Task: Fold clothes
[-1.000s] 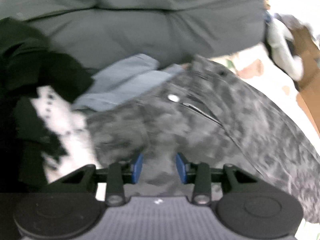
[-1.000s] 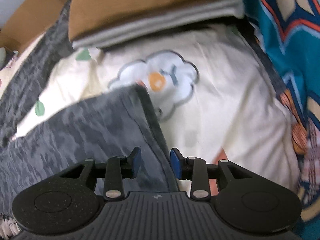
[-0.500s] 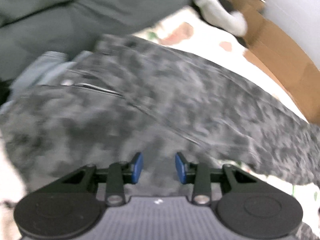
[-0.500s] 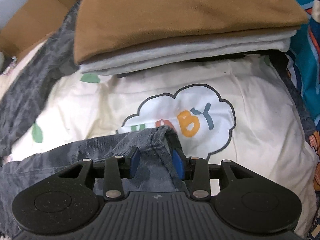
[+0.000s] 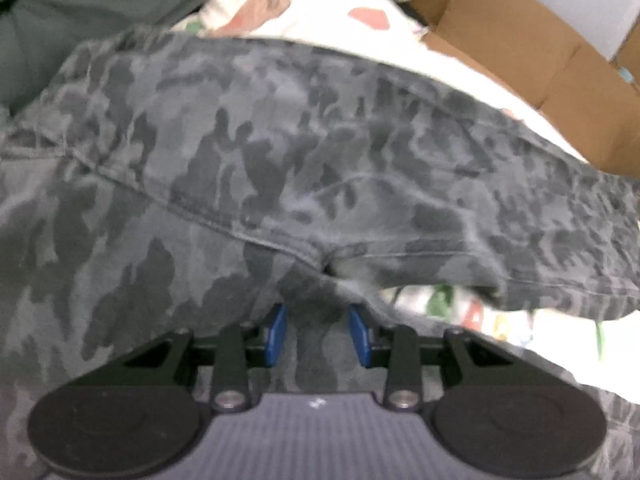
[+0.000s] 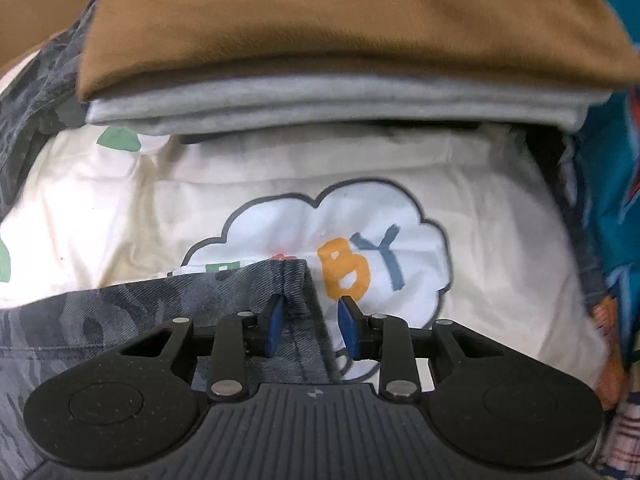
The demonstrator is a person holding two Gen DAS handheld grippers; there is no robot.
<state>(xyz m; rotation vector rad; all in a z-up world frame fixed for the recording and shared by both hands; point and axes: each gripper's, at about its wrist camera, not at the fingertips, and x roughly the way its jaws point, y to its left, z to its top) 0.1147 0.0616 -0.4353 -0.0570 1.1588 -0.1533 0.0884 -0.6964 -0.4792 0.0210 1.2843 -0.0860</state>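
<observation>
Camo trousers [image 5: 280, 152] lie spread on cream printed sheet [image 6: 120, 208]. L gripper [image 5: 316, 334] part-open, crotch fabric bunched btwn pads, grip can't tell. R gripper [image 6: 308, 326] closing, hem corner btwn pads. Folded brown/grey stack [image 6: 320, 40] at 12 o'clock; cardboard box [image 5: 520, 40] at 2.

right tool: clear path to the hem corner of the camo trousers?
Probably yes. The right tool already straddles the hem corner of the camo trousers, its jaws closing around it, though not yet pressing. Nothing lies between; the folded stack sits well beyond on the printed sheet.
</observation>
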